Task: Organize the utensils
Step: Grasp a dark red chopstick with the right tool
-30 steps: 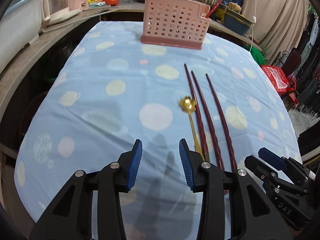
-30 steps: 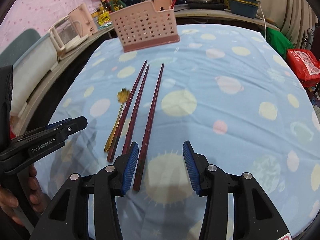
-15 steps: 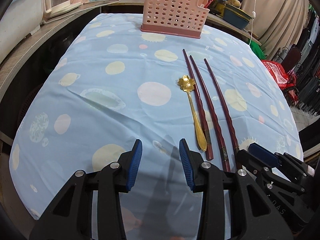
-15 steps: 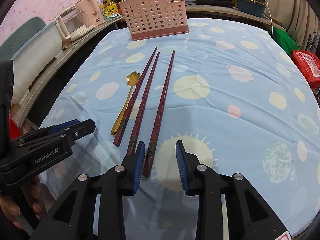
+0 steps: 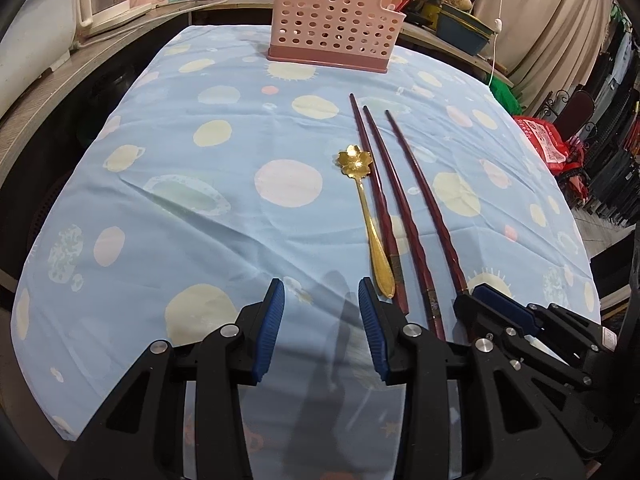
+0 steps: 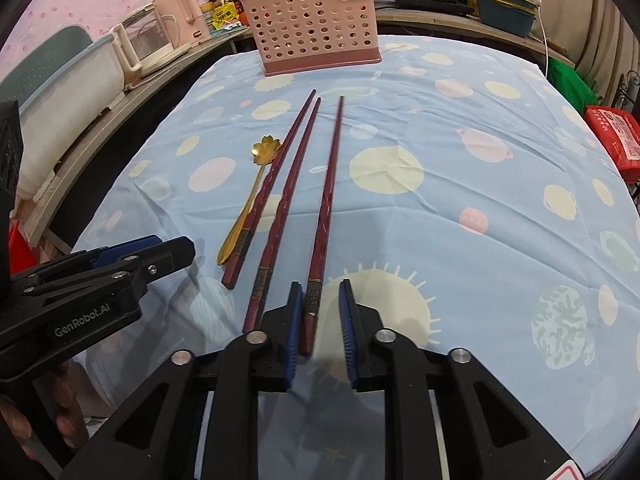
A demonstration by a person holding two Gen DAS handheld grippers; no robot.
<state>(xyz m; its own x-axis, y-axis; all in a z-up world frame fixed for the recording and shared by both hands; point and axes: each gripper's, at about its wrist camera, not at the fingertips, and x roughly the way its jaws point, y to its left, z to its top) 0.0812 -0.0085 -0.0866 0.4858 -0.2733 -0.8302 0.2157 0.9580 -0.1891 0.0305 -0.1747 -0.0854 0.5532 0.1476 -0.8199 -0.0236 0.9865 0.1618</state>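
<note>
Where three chopsticks lie mid-worktop, the right chopstick [image 6: 326,204]: thin, stiff, light, slippery; grip its thick near end. Right tool [image 6: 319,330] narrow, straddling it unclosed; left tool [image 5: 320,330] wide, empty.

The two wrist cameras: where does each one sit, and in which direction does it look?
Left wrist: sits behind the left claw, open, facing along the table to the pink basket.
Right wrist: sits behind the right claw, open around the rightmost chopstick; fingers of the left hand show.
Both show the gold spoon and the other claw.
</note>
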